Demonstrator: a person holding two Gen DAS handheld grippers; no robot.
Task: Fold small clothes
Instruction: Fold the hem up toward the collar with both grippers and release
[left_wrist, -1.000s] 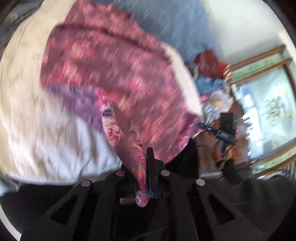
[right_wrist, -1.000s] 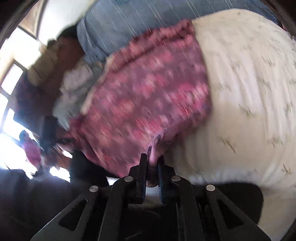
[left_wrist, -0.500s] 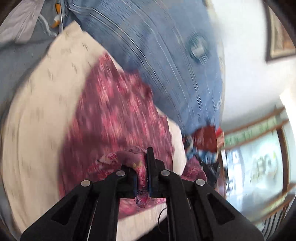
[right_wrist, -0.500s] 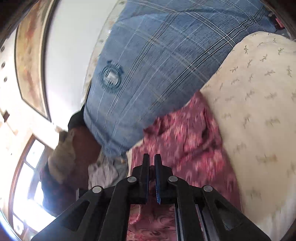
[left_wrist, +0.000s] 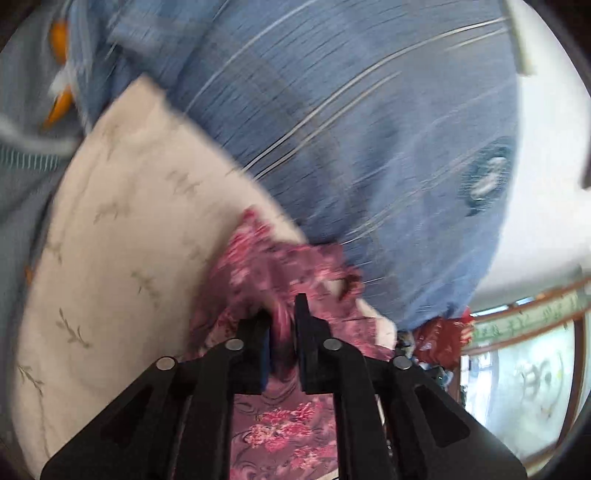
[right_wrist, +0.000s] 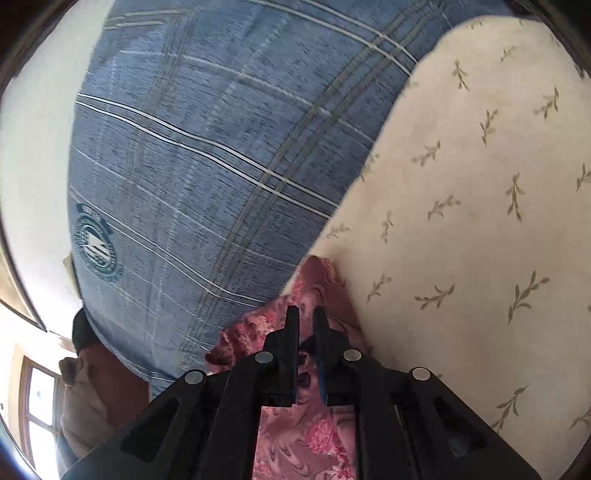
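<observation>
A small pink-and-maroon floral garment (left_wrist: 280, 273) lies on a cream sheet with a leaf print (left_wrist: 122, 229), close to a big blue plaid pillow (left_wrist: 351, 129). My left gripper (left_wrist: 282, 314) has its jaws slightly apart with floral cloth between them. In the right wrist view the same garment (right_wrist: 314, 288) lies under my right gripper (right_wrist: 306, 317), whose jaws stand slightly apart over the cloth, with some of it between the fingers. Most of the garment is hidden beneath both grippers.
The blue pillow (right_wrist: 207, 166) rises just behind the garment against a white wall. A red cloth (left_wrist: 443, 332) and a window lie to the right in the left wrist view. A brown bundle (right_wrist: 96, 387) sits at the lower left in the right wrist view.
Both grippers carried the garment's near edge forward toward the blue pillow, laying it over itself. The jaws of both have parted a little from the tight pinch seen before.
</observation>
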